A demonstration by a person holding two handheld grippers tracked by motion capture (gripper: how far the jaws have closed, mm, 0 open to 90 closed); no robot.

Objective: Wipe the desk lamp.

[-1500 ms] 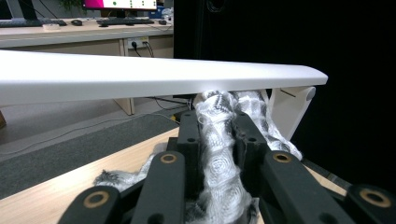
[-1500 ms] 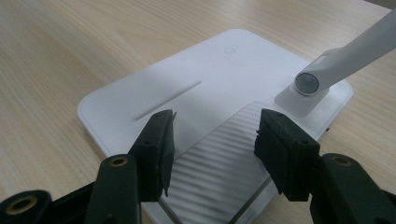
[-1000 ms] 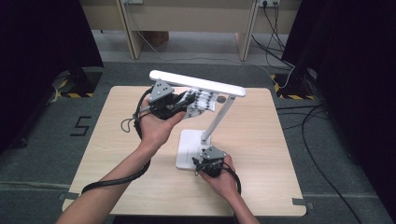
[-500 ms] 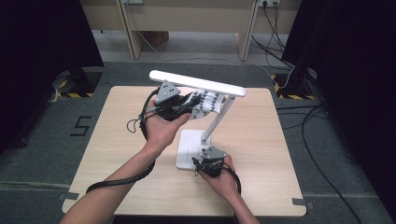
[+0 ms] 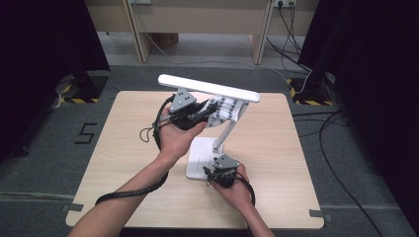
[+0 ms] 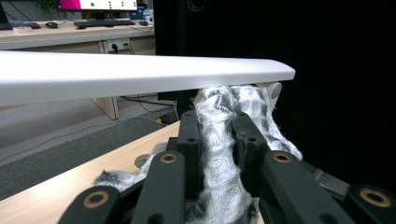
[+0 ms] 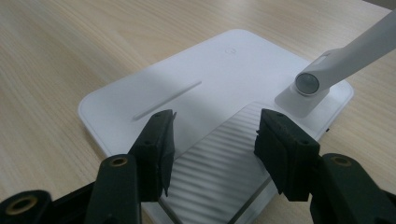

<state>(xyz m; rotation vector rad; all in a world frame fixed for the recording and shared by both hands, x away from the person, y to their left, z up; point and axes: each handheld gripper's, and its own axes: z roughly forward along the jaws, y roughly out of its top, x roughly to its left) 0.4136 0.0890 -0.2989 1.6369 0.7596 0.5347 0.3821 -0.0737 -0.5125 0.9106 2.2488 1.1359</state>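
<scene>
Your left hand-held gripper (image 5: 200,114) is raised above the surface (image 5: 123,143), just under the lamp's long white head (image 5: 208,88). Its jaws are closed on a white cloth with a dark pattern (image 5: 223,108). In the left gripper view the cloth (image 6: 219,140) is bunched between the two black jaws, and its front end reaches up to the underside of the lamp head (image 6: 140,74), close to the hinge at the head's end. Whether the cloth actually touches the head there, you cannot tell. Some loose cloth spills down on either side of the jaws.

Moving right, the slanted white lamp arm (image 5: 228,129) runs down from the head to the flat white lamp base (image 5: 200,154), which lies on the surface near the middle.

Your right hand-held gripper (image 5: 221,174) sits low at the near edge of that base. In the right gripper view its jaws stand wide apart and hold nothing, one on each side of a ribbed grey panel (image 7: 219,163) on the base (image 7: 201,79). The round joint (image 7: 307,83) where the arm meets the base lies beyond the jaws, at the base's far corner.
</scene>
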